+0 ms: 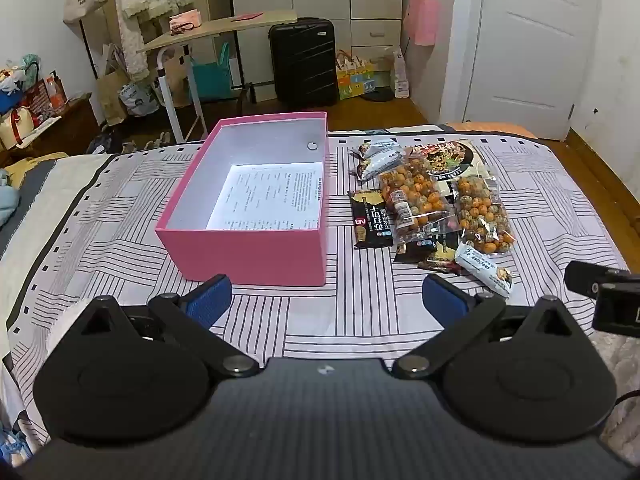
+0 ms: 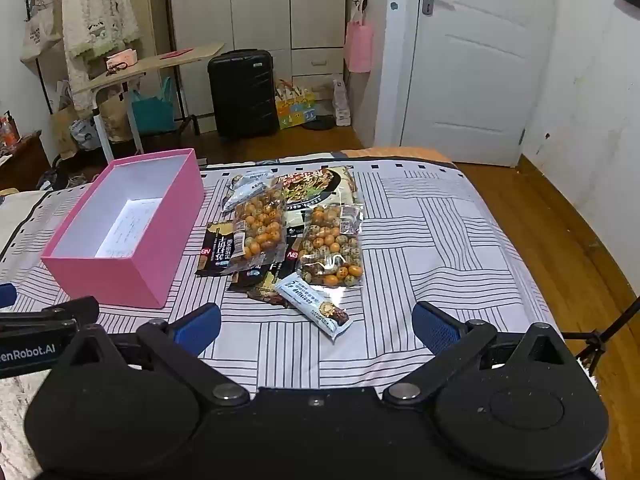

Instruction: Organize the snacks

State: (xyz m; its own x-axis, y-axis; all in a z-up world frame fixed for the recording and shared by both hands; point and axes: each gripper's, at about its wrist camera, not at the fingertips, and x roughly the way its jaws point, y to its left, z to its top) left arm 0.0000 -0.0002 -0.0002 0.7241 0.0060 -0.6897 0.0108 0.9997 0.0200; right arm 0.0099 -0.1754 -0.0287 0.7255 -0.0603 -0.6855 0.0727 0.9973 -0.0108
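**Both grippers wide open above the bed, snacks heaped beside the pink box**

Your left gripper [image 1: 327, 300] hangs over the striped bedsheet [image 1: 120, 208] with its blue pads [image 1: 208, 298] spread as far apart as they go and nothing between them. It points down at an angle toward the near wall of the pink box [image 1: 256, 256], which sits just ahead of it on the sheet. The box is open at the top; a printed sheet of paper [image 1: 272, 196] lies flat on its floor.

Your right gripper [image 2: 316, 326] is likewise fully open and empty, tilted down over the sheet. Just ahead of it lies a pale blue snack bar [image 2: 316, 308], set at a slant, not touching either pad.

The pile of snacks [image 2: 288, 236] lies on the bed just to the right of the box. It includes two clear bags of orange and speckled balls [image 2: 332, 248], black wrapped bars [image 2: 216, 250] and a large flat packet [image 2: 316, 188] at the far end, all overlapping one another.

Across the room stand a black suitcase [image 1: 302, 62] and a white door [image 1: 528, 40].
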